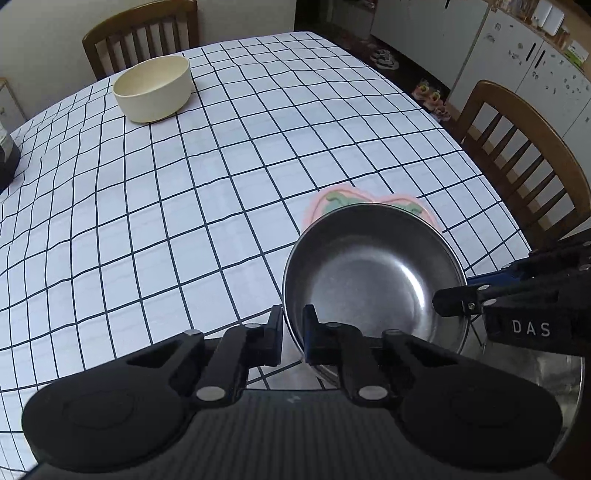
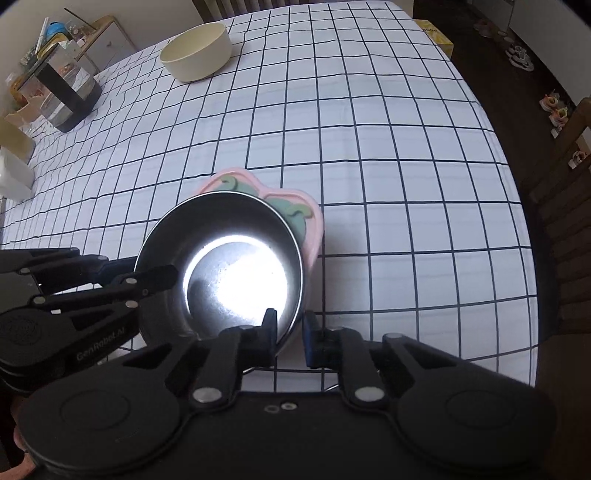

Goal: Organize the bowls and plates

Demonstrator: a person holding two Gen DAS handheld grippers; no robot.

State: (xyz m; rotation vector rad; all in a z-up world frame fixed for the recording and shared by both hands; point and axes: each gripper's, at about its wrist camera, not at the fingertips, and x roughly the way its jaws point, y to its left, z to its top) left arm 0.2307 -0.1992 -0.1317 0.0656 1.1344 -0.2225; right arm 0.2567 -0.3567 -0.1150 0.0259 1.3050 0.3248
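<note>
A shiny steel bowl (image 1: pixel 369 273) is held above the checked tablecloth, near its front edge. My left gripper (image 1: pixel 292 328) is shut on the bowl's near-left rim. My right gripper (image 2: pixel 290 332) is shut on the bowl's (image 2: pixel 236 273) right rim; it shows at the right of the left wrist view (image 1: pixel 454 301). A pink plate with green shapes (image 1: pixel 369 201) lies on the table just behind and partly under the bowl; it also shows in the right wrist view (image 2: pixel 295 210). A cream bowl (image 1: pixel 153 88) stands at the far side (image 2: pixel 197 51).
Wooden chairs stand at the far edge (image 1: pixel 140 33) and the right side (image 1: pixel 524 158). A dark and clear container (image 2: pixel 64 92) and pale boxes (image 2: pixel 13 166) sit at the table's left. Another steel surface (image 1: pixel 539 369) lies below the held bowl. White cabinets (image 1: pixel 517 48) line the far right.
</note>
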